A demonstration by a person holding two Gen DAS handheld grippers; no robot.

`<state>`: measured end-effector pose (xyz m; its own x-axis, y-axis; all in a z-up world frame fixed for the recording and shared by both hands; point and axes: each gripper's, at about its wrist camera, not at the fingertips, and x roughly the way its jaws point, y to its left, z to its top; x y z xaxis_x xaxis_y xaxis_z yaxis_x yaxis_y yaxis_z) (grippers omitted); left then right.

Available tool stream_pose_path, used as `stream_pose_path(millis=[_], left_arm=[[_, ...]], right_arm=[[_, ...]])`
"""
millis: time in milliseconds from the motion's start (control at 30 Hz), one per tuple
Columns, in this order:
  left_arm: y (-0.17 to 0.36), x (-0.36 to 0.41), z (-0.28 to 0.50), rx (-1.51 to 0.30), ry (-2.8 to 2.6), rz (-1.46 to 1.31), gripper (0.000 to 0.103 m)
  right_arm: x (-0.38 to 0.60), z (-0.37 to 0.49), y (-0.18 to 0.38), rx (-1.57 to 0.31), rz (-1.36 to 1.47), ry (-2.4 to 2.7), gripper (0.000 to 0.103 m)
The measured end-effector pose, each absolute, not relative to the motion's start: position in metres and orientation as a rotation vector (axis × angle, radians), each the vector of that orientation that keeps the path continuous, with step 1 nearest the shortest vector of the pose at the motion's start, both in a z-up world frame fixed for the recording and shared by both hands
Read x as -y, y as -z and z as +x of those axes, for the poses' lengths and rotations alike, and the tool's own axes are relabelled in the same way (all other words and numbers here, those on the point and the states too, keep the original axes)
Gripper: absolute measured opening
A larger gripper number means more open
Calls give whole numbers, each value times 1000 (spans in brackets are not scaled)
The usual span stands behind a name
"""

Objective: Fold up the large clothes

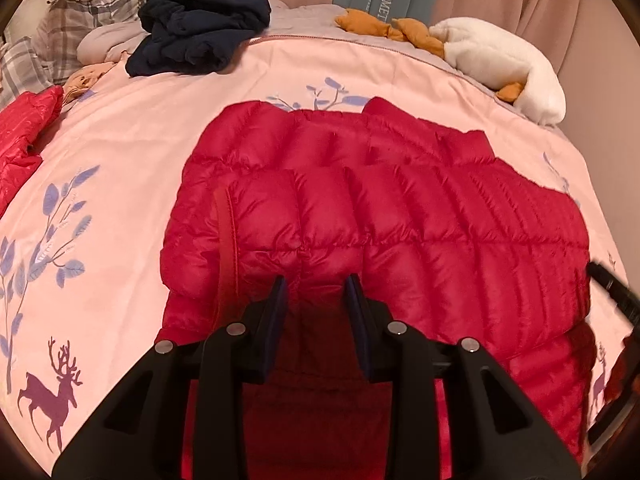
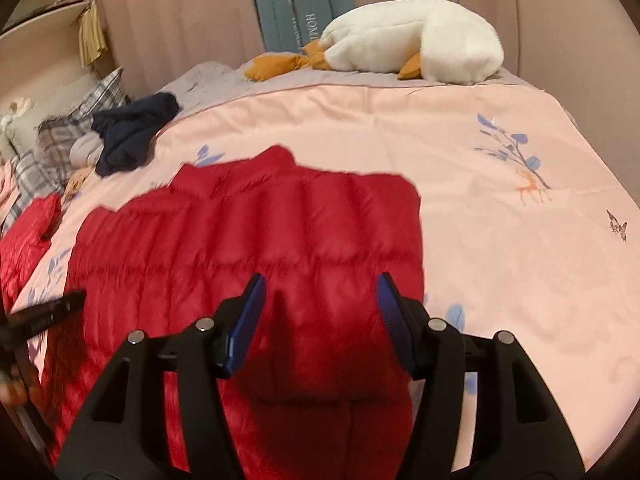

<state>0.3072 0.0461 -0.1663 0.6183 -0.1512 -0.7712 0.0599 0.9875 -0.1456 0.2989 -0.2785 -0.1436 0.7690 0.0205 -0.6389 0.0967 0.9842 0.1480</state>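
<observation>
A red quilted down jacket (image 1: 380, 208) lies folded on the pink bedspread (image 1: 140, 152); it also shows in the right wrist view (image 2: 240, 232). My left gripper (image 1: 316, 284) is over the jacket's near left part beside a red-trimmed cuff (image 1: 226, 232), jaws apart with puffy fabric bulging between them. My right gripper (image 2: 320, 288) is over the jacket's near right edge, jaws wide apart around a raised fold. Each gripper's black tip shows at the edge of the other's view.
A dark navy garment (image 1: 200, 36) lies at the back left near plaid pillows (image 1: 80, 20). A second red jacket (image 1: 24, 136) lies at the left edge. A white plush goose (image 2: 412, 40) with orange feet lies at the back. Curtains hang behind the bed.
</observation>
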Motion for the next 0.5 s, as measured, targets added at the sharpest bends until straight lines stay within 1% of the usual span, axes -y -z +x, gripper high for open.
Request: stream_pose_path(millis=[200, 367, 500], left_arm=[[172, -45, 307, -901, 123, -89, 33], [174, -44, 307, -901, 129, -82, 33], [176, -44, 307, -899, 130, -78, 33]], right_arm=[[291, 330, 147, -720, 235, 86, 59], [292, 348, 172, -814, 250, 96, 60], [287, 352, 184, -848, 229, 85, 60]])
